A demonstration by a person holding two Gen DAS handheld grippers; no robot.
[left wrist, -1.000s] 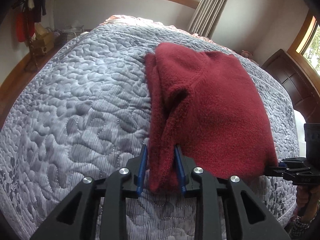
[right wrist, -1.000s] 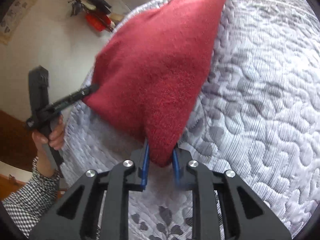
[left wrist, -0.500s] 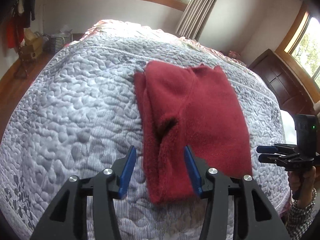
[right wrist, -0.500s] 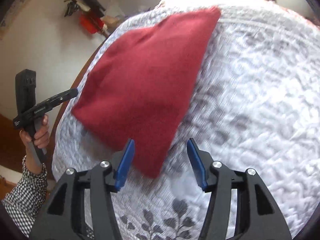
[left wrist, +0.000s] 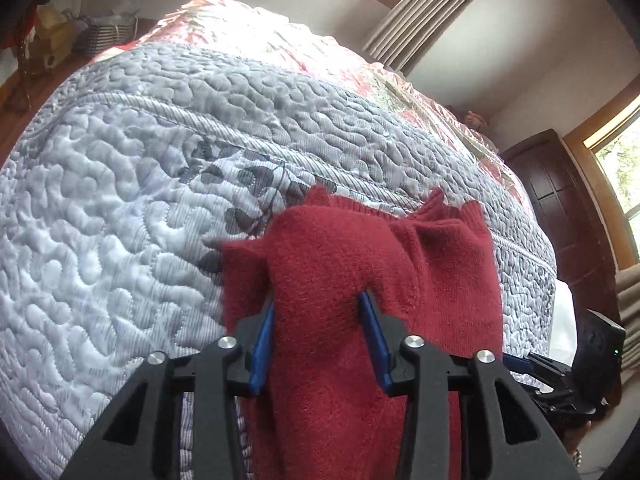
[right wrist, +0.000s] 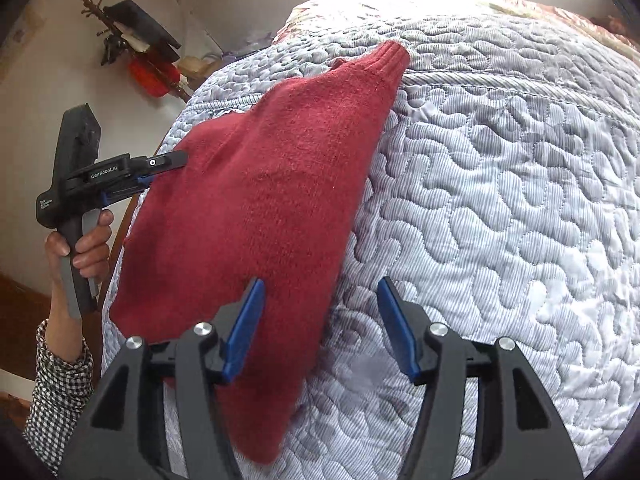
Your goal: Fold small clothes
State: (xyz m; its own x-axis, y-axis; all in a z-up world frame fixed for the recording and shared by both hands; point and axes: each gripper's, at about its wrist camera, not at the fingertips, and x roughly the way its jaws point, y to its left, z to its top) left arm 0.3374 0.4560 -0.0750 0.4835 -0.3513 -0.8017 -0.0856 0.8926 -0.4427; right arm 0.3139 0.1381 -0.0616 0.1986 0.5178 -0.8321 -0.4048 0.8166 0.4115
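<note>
A dark red knit garment [left wrist: 440,280] lies folded lengthwise on the grey quilted bed [left wrist: 120,220], its ribbed cuffs pointing away. My left gripper [left wrist: 318,312] straddles the near end; the jaws stand apart and fabric bulges between the blue pads without being pinched. In the right wrist view the garment [right wrist: 272,200] runs diagonally across the quilt [right wrist: 500,200], with the left gripper [right wrist: 160,168] at its left edge. My right gripper [right wrist: 320,300] is open above the garment's near corner, one finger over the fabric and the other over bare quilt.
A hand in a checked sleeve [right wrist: 84,248] holds the left gripper beside the bed edge. A dark wooden cabinet [left wrist: 560,208] and curtains [left wrist: 420,8] stand beyond the bed. A basket [left wrist: 108,32] and a coat rack [right wrist: 132,40] sit near the wall.
A second ago both grippers pinched the garment's near corners; both then let go and opened. The left gripper has since pushed forward, so fabric sits between its fingers.
</note>
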